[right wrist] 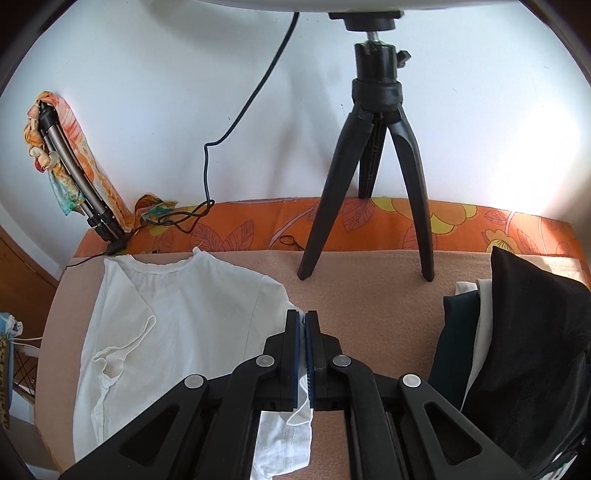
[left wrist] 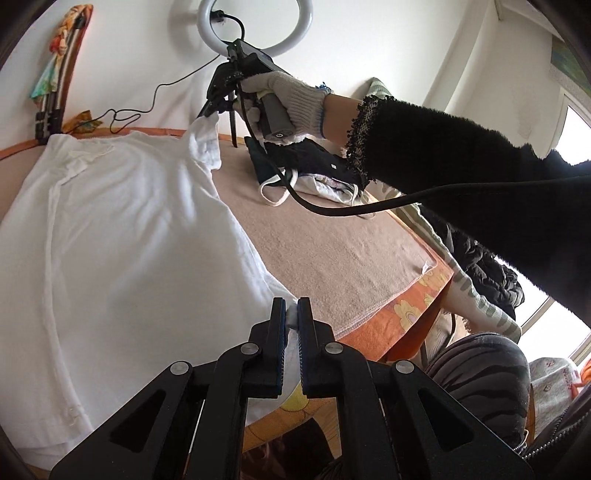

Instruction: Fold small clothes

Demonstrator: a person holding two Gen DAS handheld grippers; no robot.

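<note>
A white T-shirt (left wrist: 110,240) lies spread on the beige blanket (left wrist: 332,251). My left gripper (left wrist: 291,314) is shut on the shirt's near right edge. My right gripper (left wrist: 210,107), held by a gloved hand at the far side, is shut on the shirt's sleeve and lifts it off the blanket. In the right wrist view the right gripper (right wrist: 303,321) is shut on the white sleeve (right wrist: 288,435), with the shirt body (right wrist: 177,332) lying to its left, neckline toward the wall.
A pile of dark and white clothes (left wrist: 314,170) lies at the blanket's far right, also in the right wrist view (right wrist: 517,350). A black tripod (right wrist: 373,177) with a ring light (left wrist: 255,26) stands by the wall. A folded tripod with a scarf (right wrist: 70,162) leans at the left.
</note>
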